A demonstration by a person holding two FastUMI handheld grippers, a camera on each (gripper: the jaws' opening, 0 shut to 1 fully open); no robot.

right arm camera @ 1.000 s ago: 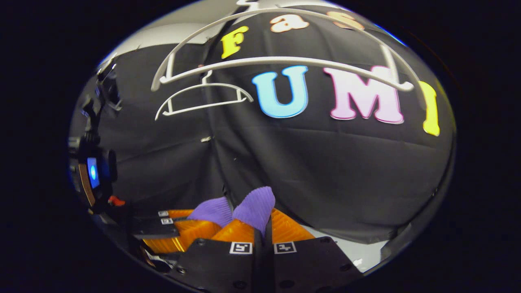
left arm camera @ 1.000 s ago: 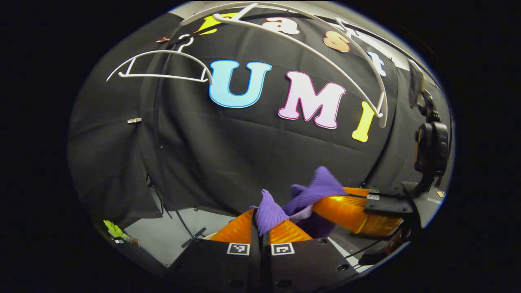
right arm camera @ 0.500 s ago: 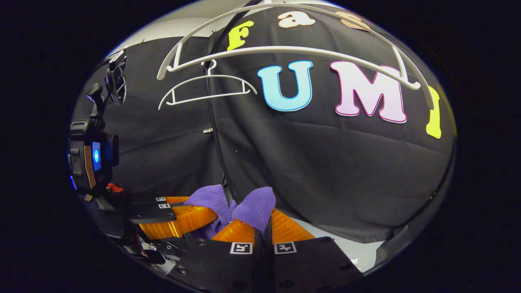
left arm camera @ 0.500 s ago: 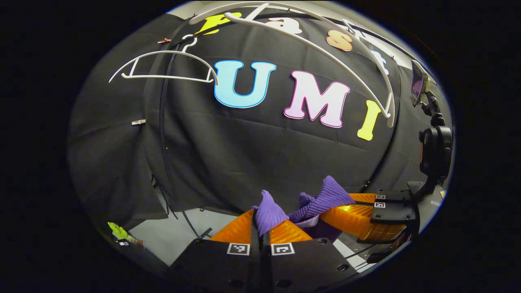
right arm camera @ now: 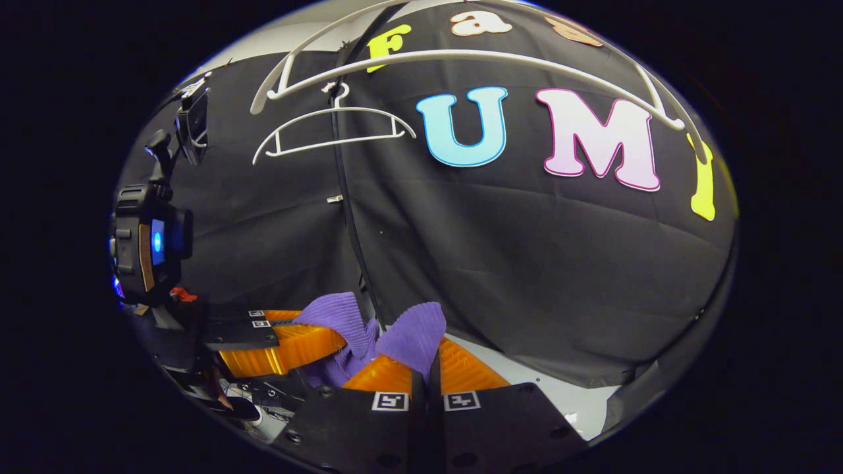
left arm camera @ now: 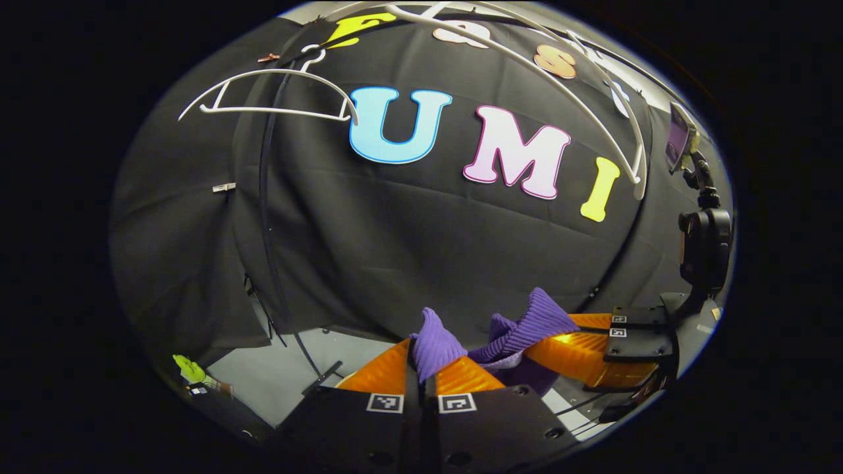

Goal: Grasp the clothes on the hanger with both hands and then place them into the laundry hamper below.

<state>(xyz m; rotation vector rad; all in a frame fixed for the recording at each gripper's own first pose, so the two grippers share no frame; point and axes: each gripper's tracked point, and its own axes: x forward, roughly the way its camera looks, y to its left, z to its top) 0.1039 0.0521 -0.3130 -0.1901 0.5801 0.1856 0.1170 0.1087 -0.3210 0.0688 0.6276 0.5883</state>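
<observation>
Plainly, the purple ribbed garment (left arm camera: 436, 342) is off its hanger and pinched in both grippers: the left gripper (left arm camera: 421, 378) has its fingers pressed together on a fold that stands up between the tips, and the right gripper (right arm camera: 425, 372) holds another fold the same way. In the left gripper view the right gripper (left arm camera: 579, 345) lies just beside, with cloth bunched between the two. A bare white hanger (right arm camera: 461, 62) hangs well above the fingers. The knit looks soft, light and limp, so it should sag below the fingers; gripping thick folds near the top edge seems soundest. The hamper is presumably below the fingers.
</observation>
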